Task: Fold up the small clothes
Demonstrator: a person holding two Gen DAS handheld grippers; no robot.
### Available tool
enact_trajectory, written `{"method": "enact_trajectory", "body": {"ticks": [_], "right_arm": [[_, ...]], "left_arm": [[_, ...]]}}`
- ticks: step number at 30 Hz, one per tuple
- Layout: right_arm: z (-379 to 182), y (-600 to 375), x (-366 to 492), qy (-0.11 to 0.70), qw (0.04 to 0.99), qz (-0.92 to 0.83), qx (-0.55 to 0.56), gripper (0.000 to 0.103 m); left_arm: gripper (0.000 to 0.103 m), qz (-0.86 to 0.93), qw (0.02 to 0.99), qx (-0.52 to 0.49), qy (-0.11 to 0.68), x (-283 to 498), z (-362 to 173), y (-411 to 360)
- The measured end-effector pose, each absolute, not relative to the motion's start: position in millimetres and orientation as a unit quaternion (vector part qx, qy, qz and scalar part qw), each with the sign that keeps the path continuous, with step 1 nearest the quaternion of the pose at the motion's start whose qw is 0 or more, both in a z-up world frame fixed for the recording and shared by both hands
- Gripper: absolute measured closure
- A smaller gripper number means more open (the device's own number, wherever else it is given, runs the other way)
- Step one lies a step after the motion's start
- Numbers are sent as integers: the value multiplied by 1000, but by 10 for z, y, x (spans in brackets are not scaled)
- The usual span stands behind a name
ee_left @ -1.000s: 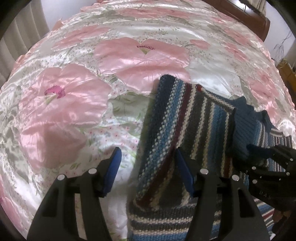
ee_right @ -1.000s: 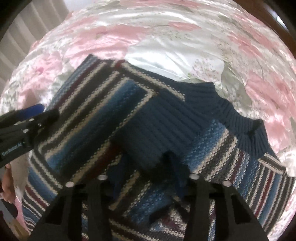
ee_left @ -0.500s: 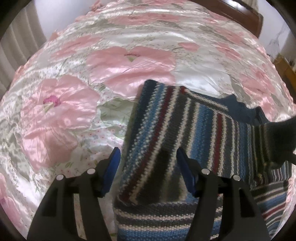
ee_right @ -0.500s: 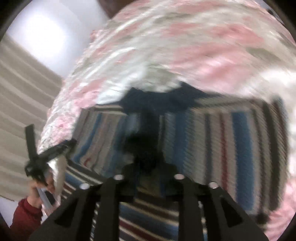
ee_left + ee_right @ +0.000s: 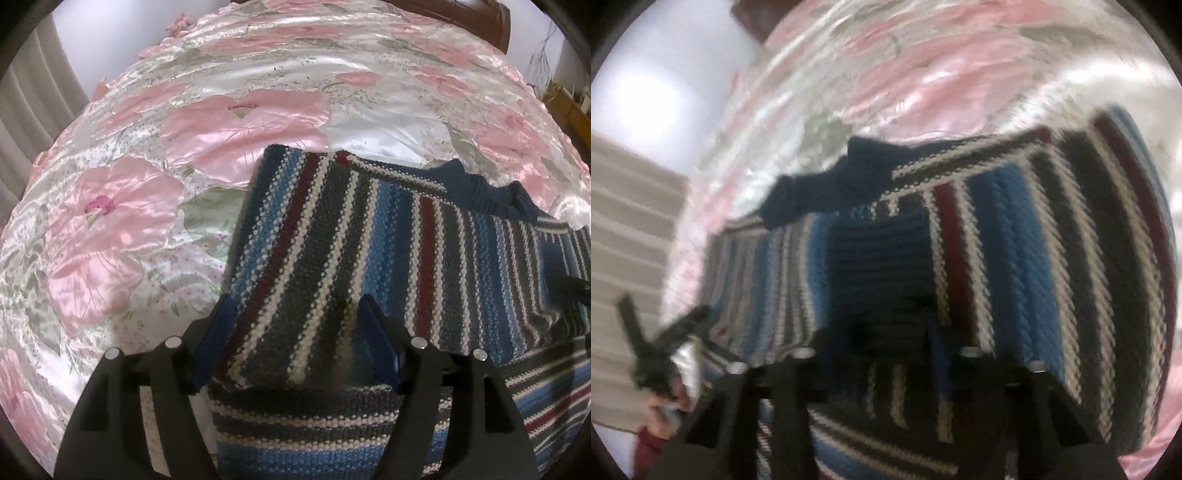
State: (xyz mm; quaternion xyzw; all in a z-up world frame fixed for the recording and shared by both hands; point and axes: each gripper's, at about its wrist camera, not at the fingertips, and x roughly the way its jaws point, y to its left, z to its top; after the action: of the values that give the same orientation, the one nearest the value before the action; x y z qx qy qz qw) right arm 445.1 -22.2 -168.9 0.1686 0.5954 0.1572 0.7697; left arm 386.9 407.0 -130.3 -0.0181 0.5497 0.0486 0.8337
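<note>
Now | left tongs (image 5: 291, 339) released over striped sweater (image 5: 369, 236) | right tongs (image 5: 882, 332) grasping sweater cuff (image 5: 879, 273) | bedspread (image 5: 147, 184) beneath

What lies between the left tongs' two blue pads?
In the left wrist view, a folded panel of the striped sweater lies between the open left tongs' pads; nothing else.

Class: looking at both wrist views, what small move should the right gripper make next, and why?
Probably lower the dark cuff onto the sweater and let go. The right gripper appears shut on that cuff, the sleeve already drawn across the striped body, while the left gripper is open over the folded edge.
</note>
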Motion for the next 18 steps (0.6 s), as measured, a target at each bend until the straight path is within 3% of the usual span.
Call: {"method": "enact_trajectory", "body": {"ticks": [2, 8, 13, 18], "right_arm": [[-1554, -150, 4454, 576, 783, 175, 155, 82], [-1342, -225, 4464, 537, 820, 153, 127, 83], [-1717, -266, 4398, 589, 790, 127, 116, 77], [-1366, -334, 4206, 547, 822, 116, 107, 71]], "left_arm": [[33, 44, 838, -23, 543, 3859, -1274, 4074], [30, 36, 839, -21, 543, 3841, -1339, 4015], [30, 42, 833, 12, 552, 3805, -1464, 3929], [30, 29, 840, -18, 541, 3759, -1241, 3949]]}}
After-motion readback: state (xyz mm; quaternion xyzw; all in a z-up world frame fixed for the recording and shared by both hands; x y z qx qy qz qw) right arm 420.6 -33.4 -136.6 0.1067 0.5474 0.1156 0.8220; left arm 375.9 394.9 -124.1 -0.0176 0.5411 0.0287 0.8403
